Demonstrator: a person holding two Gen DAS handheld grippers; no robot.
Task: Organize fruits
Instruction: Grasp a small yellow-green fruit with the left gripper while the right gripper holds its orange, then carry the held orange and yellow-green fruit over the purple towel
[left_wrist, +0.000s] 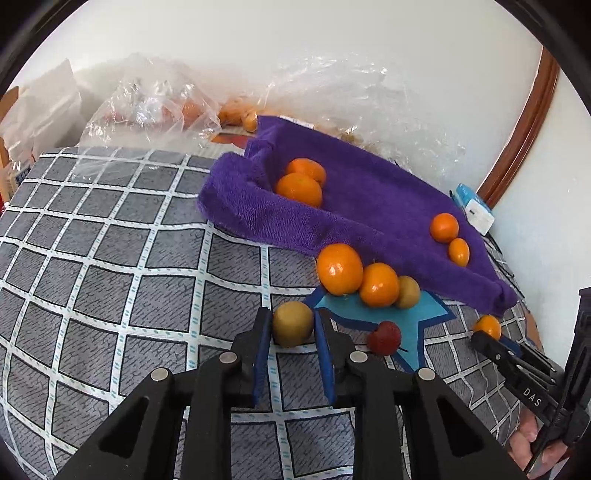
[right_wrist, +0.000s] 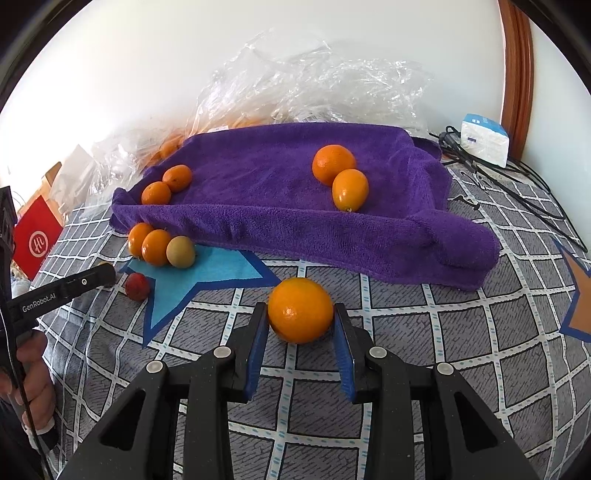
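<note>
My left gripper (left_wrist: 293, 325) is shut on a tan round fruit (left_wrist: 292, 323) on the checked cloth. My right gripper (right_wrist: 300, 317) is shut on an orange (right_wrist: 300, 310), seen small in the left wrist view (left_wrist: 487, 326). A purple towel (right_wrist: 280, 184) holds two oranges at its left (right_wrist: 166, 186) and two at its right (right_wrist: 340, 177). In front of it lie two oranges (left_wrist: 354, 275) and another tan fruit (left_wrist: 408, 292) on a blue star patch (left_wrist: 421, 314). A small red fruit (left_wrist: 384, 338) lies beside my left gripper.
Clear plastic bags (right_wrist: 314, 85) with more oranges lie behind the towel by the wall. A white-blue box (right_wrist: 484, 138) and black cables (right_wrist: 517, 184) are at the right. A red bag (right_wrist: 37, 240) stands at the left edge.
</note>
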